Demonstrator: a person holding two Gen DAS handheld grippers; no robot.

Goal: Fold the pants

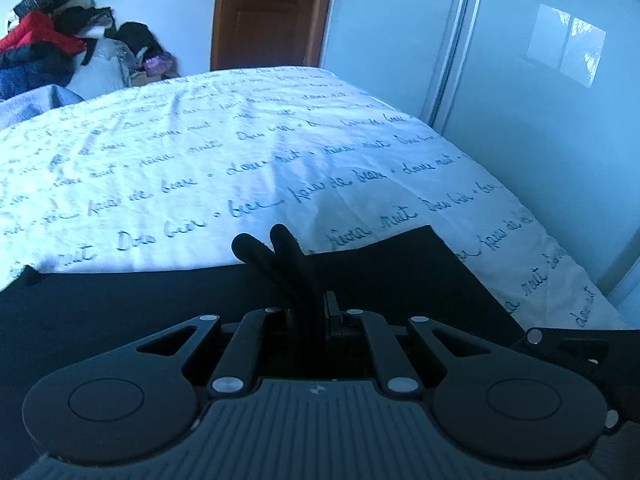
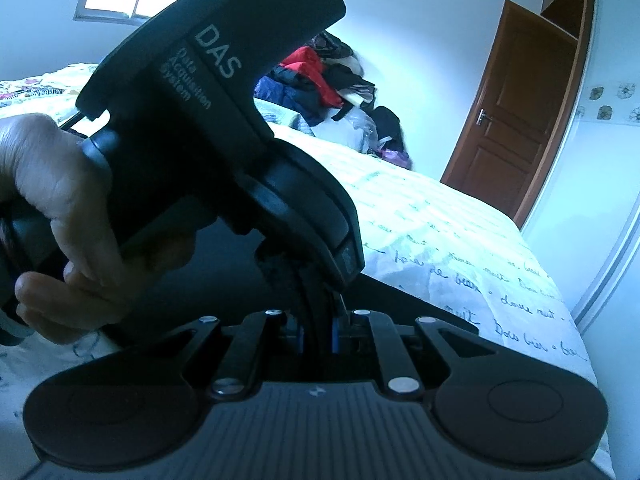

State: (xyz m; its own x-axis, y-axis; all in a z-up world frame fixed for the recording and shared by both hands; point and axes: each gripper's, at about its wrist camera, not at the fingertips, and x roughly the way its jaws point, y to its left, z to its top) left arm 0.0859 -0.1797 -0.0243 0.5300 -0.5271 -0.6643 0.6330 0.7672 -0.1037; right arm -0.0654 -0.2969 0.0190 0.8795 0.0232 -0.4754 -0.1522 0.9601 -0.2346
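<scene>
The black pants (image 1: 400, 276) lie flat on the bed's near edge in the left wrist view, and show as a dark strip in the right wrist view (image 2: 416, 304). My left gripper (image 1: 308, 280) is shut on a raised fold of the pants, whose cloth bulges up between the jaws. My right gripper (image 2: 316, 300) is shut on the pants too. The left gripper's body (image 2: 224, 128), held by a hand (image 2: 44, 216), sits right in front of the right one and hides much of the pants.
The bed has a white cover with blue script (image 1: 280, 152). A pile of clothes (image 1: 60, 44) lies beyond the bed's far left. A brown door (image 1: 268, 12) and pale wardrobe doors (image 1: 520, 60) stand behind; the bed edge drops at right.
</scene>
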